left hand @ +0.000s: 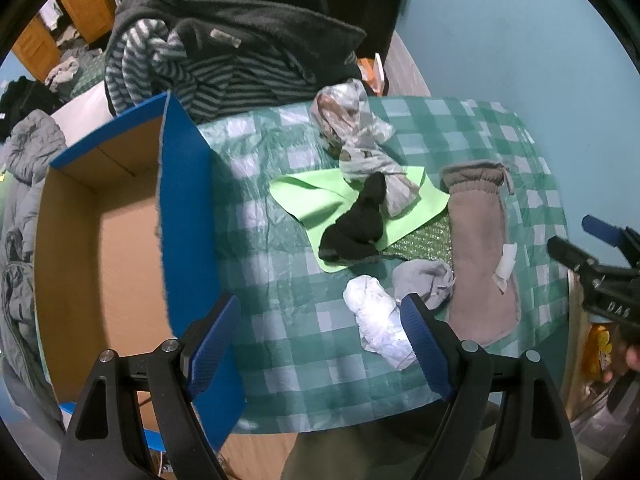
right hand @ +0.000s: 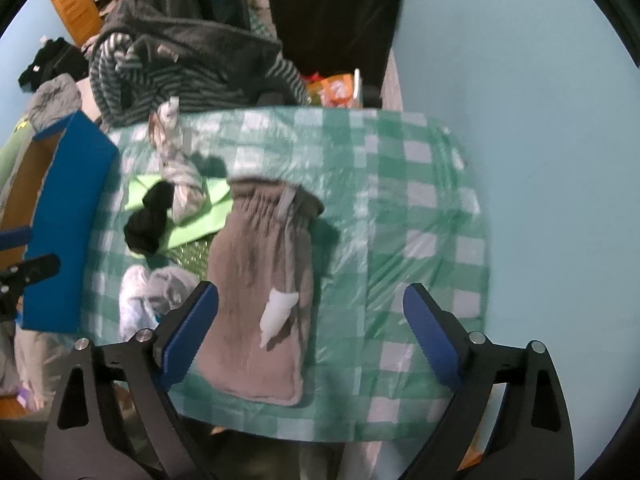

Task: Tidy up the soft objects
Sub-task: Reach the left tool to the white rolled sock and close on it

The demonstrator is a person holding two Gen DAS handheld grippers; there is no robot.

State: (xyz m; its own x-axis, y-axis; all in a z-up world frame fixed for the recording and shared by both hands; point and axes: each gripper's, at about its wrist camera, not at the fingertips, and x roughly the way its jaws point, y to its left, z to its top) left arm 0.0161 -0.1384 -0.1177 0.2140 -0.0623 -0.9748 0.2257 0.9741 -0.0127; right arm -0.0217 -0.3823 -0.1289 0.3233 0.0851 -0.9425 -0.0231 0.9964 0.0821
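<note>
Soft items lie on a table with a green checked cover [left hand: 304, 344]. A brown fleece pouch [left hand: 480, 240] [right hand: 264, 280] lies at the right. A black sock [left hand: 356, 224] [right hand: 148, 220] and a grey patterned cloth [left hand: 360, 144] [right hand: 176, 160] rest on a light green sheet [left hand: 312, 192]. A white bundle [left hand: 380, 324] and a grey sock [left hand: 424, 280] lie near the front. My left gripper [left hand: 320, 340] is open and empty above the front edge. My right gripper [right hand: 312, 332] is open and empty over the pouch's lower end.
An open cardboard box with blue outer walls [left hand: 184, 216] [right hand: 64, 216] stands at the table's left. A pile of dark and striped clothes [left hand: 224, 48] [right hand: 180, 60] sits behind the table. A pale blue wall [left hand: 520, 40] is on the right.
</note>
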